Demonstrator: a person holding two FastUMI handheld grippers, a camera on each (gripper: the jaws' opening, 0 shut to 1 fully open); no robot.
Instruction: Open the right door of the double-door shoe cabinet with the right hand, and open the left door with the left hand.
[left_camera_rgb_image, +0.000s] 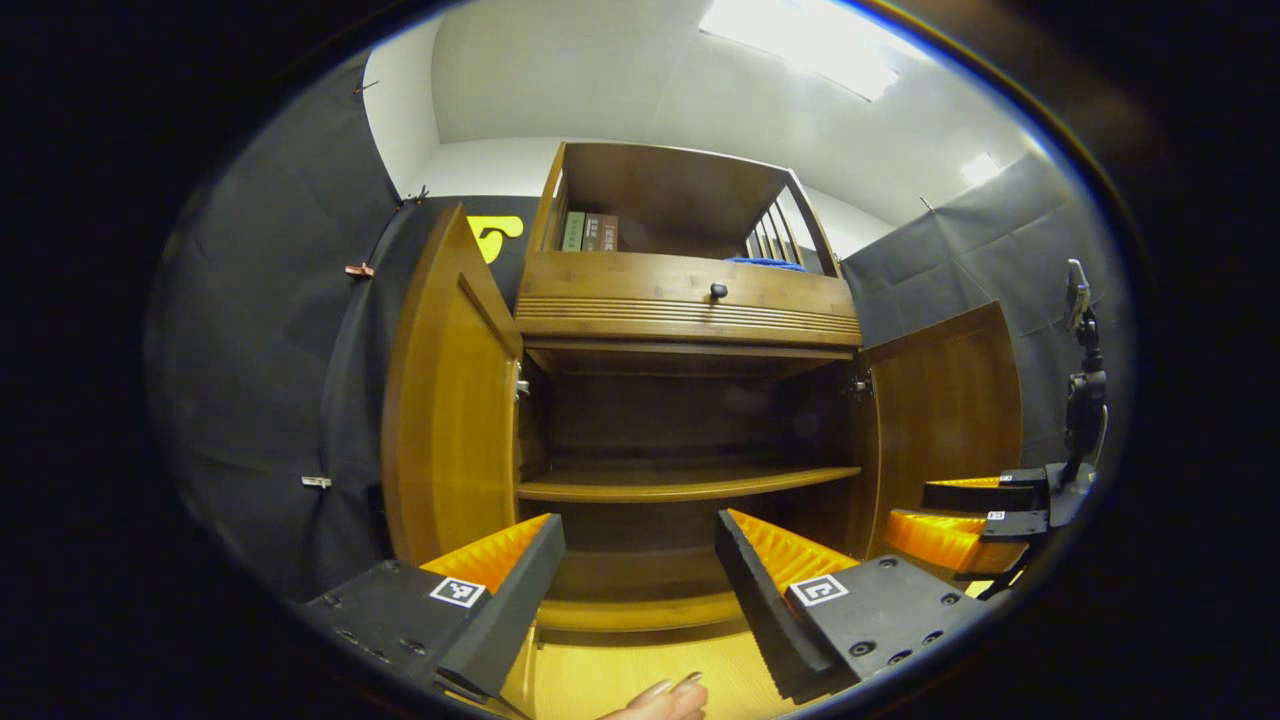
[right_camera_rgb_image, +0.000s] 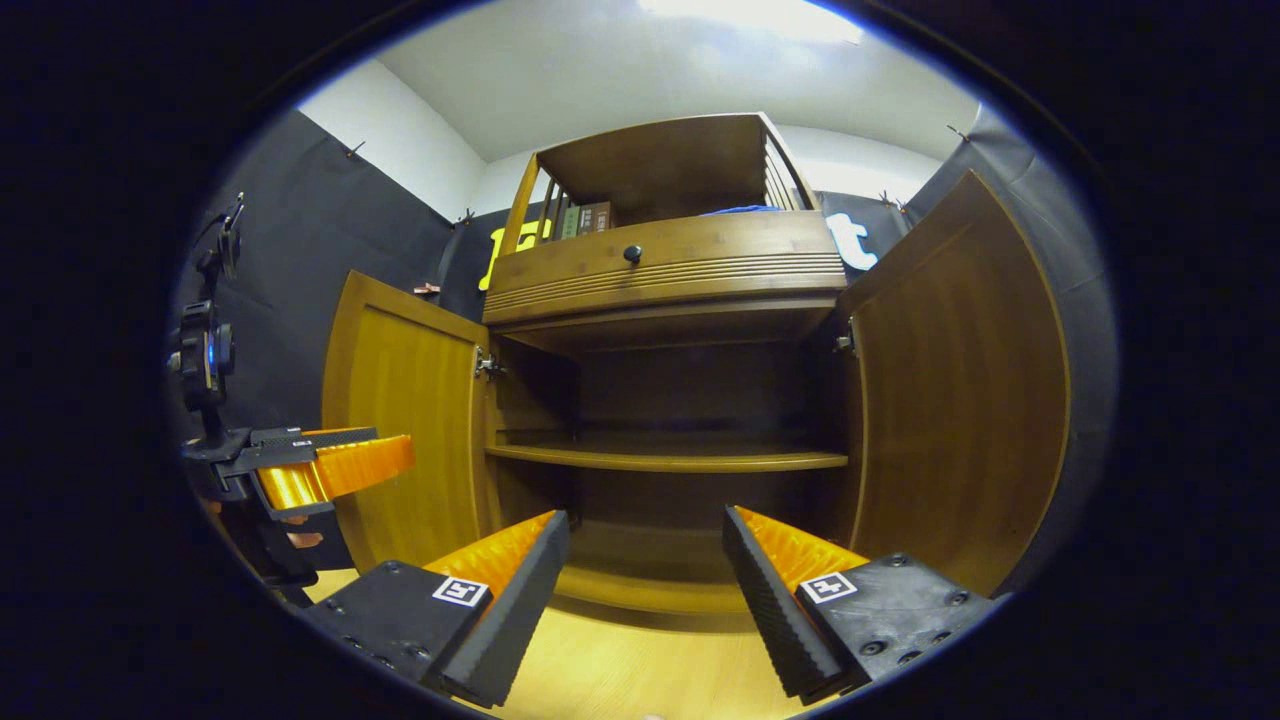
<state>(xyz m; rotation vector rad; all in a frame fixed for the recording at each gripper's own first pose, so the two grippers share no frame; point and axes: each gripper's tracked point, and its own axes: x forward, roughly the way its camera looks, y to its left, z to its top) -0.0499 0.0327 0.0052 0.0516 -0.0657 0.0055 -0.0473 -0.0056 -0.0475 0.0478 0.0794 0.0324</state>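
The wooden shoe cabinet (left_camera_rgb_image: 690, 300) stands ahead with both doors swung wide. Its left door (left_camera_rgb_image: 445, 400) and right door (left_camera_rgb_image: 945, 400) stand out to the sides, and the same left door (right_camera_rgb_image: 405, 420) and right door (right_camera_rgb_image: 960, 370) show in the right gripper view. Inside, a bare shelf (left_camera_rgb_image: 685, 483) crosses the dark interior. My left gripper (left_camera_rgb_image: 640, 560) is open, back from the cabinet's base, holding nothing. My right gripper (right_camera_rgb_image: 645, 560) is open too, also in front of the cabinet. The right gripper (left_camera_rgb_image: 975, 520) appears far right in the left gripper view; the left gripper (right_camera_rgb_image: 330, 465) appears far left in the right gripper view.
Above the doors runs a drawer with a dark knob (left_camera_rgb_image: 717, 291). The top shelf holds books (left_camera_rgb_image: 588, 232) and something blue (left_camera_rgb_image: 765, 264). A fingertip (left_camera_rgb_image: 665, 695) shows at the bottom edge over the wooden floor (left_camera_rgb_image: 620, 680). Black cloth walls close in on both sides.
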